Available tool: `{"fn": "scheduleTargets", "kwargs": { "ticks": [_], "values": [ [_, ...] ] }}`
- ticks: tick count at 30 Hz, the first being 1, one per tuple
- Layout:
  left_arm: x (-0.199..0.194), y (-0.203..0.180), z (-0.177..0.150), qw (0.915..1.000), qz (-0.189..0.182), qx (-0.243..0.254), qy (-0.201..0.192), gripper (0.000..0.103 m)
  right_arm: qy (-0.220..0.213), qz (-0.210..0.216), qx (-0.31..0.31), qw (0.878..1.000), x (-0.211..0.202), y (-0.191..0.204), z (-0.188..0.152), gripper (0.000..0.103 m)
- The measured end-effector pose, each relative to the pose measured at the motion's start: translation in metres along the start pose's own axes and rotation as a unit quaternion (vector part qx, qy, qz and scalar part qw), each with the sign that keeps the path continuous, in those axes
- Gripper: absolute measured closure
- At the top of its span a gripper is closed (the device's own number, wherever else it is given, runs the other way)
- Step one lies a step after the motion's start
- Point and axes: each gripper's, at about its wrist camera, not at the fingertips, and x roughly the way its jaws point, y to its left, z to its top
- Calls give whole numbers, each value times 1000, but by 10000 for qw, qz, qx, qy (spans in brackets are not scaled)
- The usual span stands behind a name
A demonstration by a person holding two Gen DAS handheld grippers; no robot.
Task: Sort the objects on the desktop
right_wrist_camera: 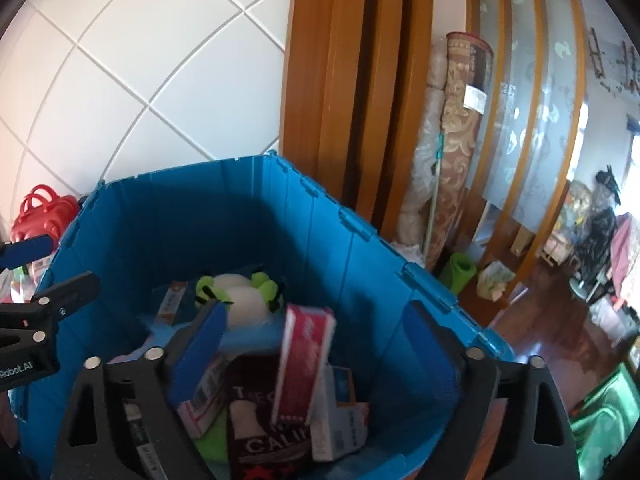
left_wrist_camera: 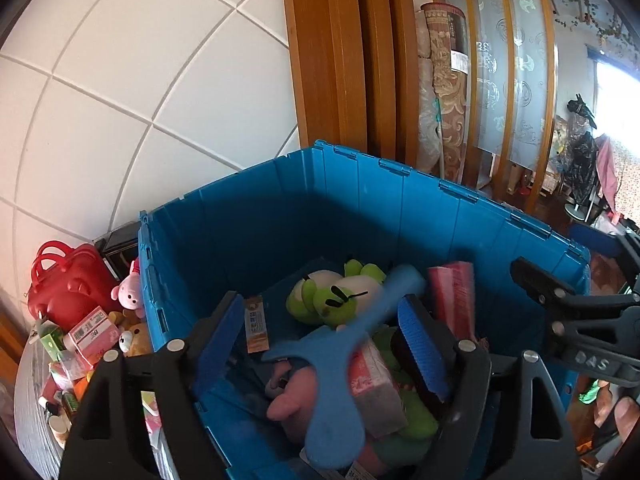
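A big blue plastic crate [left_wrist_camera: 328, 200] holds sorted things: a green plush frog [left_wrist_camera: 340, 296], pink and red boxes [left_wrist_camera: 452, 296], a pink plush [left_wrist_camera: 292, 396]. A blue Y-shaped plastic piece [left_wrist_camera: 340, 360] lies between my left gripper's [left_wrist_camera: 320, 340] fingers, which stand wide apart over the crate; it looks loose, not pinched. In the right wrist view my right gripper [right_wrist_camera: 316, 344] is open and empty over the same crate [right_wrist_camera: 200, 216], above a red-and-white box [right_wrist_camera: 304, 360], a dark box [right_wrist_camera: 264, 420] and the frog [right_wrist_camera: 240, 292].
Left of the crate, a grey table [left_wrist_camera: 32, 412] carries a red bag [left_wrist_camera: 68, 284], a pink plush [left_wrist_camera: 130, 292], small boxes and bottles. A white tiled wall and a wooden door frame [left_wrist_camera: 340, 60] stand behind. A rolled carpet [right_wrist_camera: 456, 140] leans at right.
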Motion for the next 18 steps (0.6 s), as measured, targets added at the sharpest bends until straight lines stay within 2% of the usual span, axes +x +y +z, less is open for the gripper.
{"fn": "scheduleTargets", "kwargs": {
  "ticks": [1, 5, 10, 18],
  "values": [
    [-1, 0, -1, 10000, 2, 4, 6, 23, -29, -1, 1, 10000, -3, 1, 0, 0],
    [-9, 1, -4, 9999, 22, 31, -100, 21, -99, 60, 33, 9999, -11, 0, -2, 0],
    [-28, 5, -11, 9992, 34, -51, -387, 6, -138, 89, 31, 9999, -17, 4, -6, 0],
    [-62, 20, -24, 9945, 93, -358, -984, 6, -317, 297, 16, 9991, -38, 23, -12, 0]
  ]
}}
